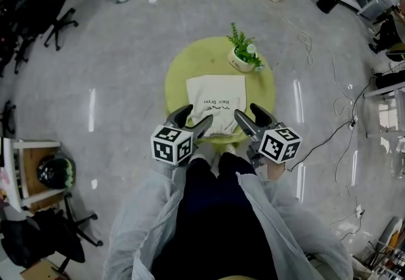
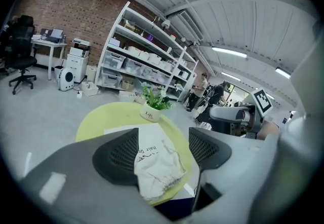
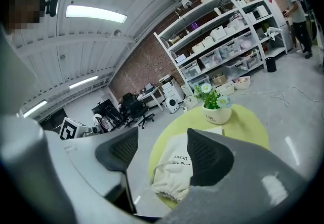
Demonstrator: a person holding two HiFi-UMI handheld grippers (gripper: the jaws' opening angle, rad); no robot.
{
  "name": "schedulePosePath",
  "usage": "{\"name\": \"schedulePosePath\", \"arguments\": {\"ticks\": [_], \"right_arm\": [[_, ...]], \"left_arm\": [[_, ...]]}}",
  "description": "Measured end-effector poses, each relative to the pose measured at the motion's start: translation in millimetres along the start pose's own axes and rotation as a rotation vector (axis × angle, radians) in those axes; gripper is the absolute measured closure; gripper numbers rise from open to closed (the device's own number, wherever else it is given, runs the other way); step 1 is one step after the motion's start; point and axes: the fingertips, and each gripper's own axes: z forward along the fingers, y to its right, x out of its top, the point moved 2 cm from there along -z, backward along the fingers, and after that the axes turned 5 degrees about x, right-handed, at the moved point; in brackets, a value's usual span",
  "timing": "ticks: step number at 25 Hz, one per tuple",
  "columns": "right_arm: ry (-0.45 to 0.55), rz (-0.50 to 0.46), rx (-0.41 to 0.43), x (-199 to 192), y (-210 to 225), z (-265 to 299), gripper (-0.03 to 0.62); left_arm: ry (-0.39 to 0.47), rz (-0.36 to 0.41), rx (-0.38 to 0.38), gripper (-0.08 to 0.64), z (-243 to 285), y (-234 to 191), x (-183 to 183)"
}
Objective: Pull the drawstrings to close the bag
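A cream drawstring bag (image 1: 216, 104) with dark print lies flat on a round yellow-green table (image 1: 180, 76). Its gathered mouth hangs at the near edge, towards me. In the head view my left gripper (image 1: 195, 121) hovers over the mouth's left corner and my right gripper (image 1: 251, 115) over its right corner. Both are lifted off the table with jaws wide apart and nothing between them. The bag (image 2: 157, 167) shows below the gap in the left gripper (image 2: 163, 137) view. It appears as the same crumpled bag (image 3: 172, 177) under the right gripper (image 3: 162, 139). I cannot make out loose cords.
A small potted plant (image 1: 242, 54) in a white pot stands at the table's far right. My knees sit against the near edge. Shelving (image 2: 142, 63) with boxes lines the brick wall, office chairs (image 1: 38, 22) stand left, and cables (image 1: 342, 101) trail on the floor right.
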Motion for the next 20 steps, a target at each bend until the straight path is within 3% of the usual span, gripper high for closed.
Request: {"name": "schedulePosePath", "arguments": {"ticks": [4,8,14,18,20], "right_arm": [[0.054,-0.038,0.043,15,-20,-12,0.3],[0.098,-0.124,0.006,22,-26,-24,0.368],[0.114,-0.248,-0.105,26,-22,-34,0.489],[0.119,-0.249,-0.112,23,-18,-36,0.591],[0.105,-0.246,-0.094,19,-17,-35,0.591]], "left_arm": [[0.071,0.006,-0.047,0.26,-16,11,21],[0.116,0.021,-0.061,0.319,-26,14,27],[0.123,0.02,-0.02,0.45,-30,8,19],[0.116,0.009,-0.018,0.545,-28,6,13],[0.116,0.015,-0.021,0.545,-27,7,11]]}}
